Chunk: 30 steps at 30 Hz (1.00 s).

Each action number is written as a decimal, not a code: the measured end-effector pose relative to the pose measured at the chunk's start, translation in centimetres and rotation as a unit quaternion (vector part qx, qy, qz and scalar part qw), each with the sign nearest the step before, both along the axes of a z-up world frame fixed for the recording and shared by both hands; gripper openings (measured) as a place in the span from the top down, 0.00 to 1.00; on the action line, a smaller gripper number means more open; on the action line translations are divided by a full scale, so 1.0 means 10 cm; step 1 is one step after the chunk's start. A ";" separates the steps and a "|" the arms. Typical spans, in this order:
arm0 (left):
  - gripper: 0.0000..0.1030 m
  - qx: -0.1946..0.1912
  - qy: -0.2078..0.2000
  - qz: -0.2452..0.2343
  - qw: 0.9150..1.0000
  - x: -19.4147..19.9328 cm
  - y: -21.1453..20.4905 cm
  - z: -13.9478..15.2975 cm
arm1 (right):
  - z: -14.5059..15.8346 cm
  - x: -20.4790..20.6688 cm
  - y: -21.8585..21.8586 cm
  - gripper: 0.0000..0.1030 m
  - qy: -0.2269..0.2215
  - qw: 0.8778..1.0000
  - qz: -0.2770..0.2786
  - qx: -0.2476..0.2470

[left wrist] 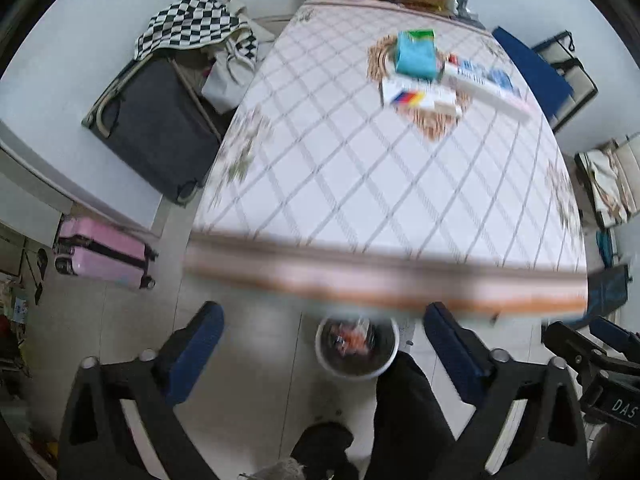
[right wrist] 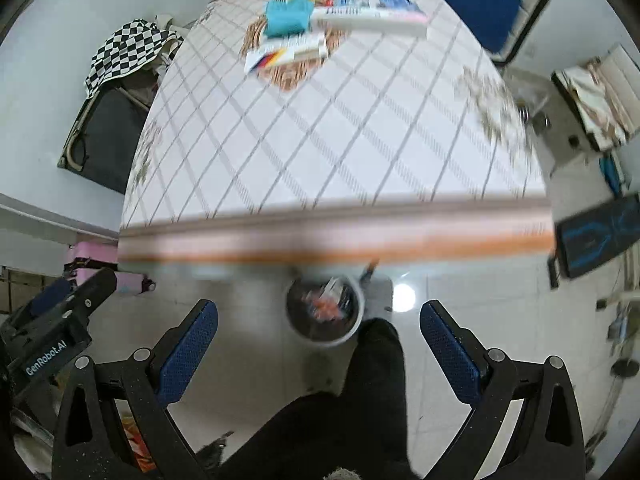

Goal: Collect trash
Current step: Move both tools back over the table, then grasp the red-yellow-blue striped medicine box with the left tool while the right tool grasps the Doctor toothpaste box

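A round trash bin (left wrist: 356, 350) with a dark liner and some trash in it stands on the floor below the table's near edge; it also shows in the right wrist view (right wrist: 325, 312). On the far part of the table lie a blue-green packet (left wrist: 415, 55), a long white box (left wrist: 486, 82) and a flat white box (left wrist: 418, 98); the right wrist view shows the packet (right wrist: 289, 14), the long box (right wrist: 370, 14) and the flat box (right wrist: 286, 53). My left gripper (left wrist: 324, 320) is open and empty above the bin. My right gripper (right wrist: 319, 316) is open and empty too.
The table (left wrist: 360, 200) has a diamond-pattern cloth. A person's dark-trousered leg (right wrist: 372, 380) stands beside the bin. A pink suitcase (left wrist: 102, 254), a dark case (left wrist: 156, 124) and a checkered cloth (left wrist: 192, 20) lie left of the table. A blue-cushioned chair (right wrist: 476, 4) stands far right.
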<state>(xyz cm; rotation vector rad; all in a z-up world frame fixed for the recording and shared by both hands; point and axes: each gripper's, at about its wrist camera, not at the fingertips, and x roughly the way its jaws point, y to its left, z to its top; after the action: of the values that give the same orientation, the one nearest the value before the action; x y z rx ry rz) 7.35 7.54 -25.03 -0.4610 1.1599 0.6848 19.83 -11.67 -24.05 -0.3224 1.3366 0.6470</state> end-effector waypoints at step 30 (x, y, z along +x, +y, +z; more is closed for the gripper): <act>0.01 -0.228 0.072 0.264 0.935 2.90 1.70 -1.20 | -1.41 3.96 2.43 0.23 0.001 0.972 0.180 -0.154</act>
<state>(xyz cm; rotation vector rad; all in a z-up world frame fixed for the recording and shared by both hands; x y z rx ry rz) 36.36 24.54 -37.06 -1.1607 1.3507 0.9214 59.47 12.65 -38.18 -0.8297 1.3942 0.7395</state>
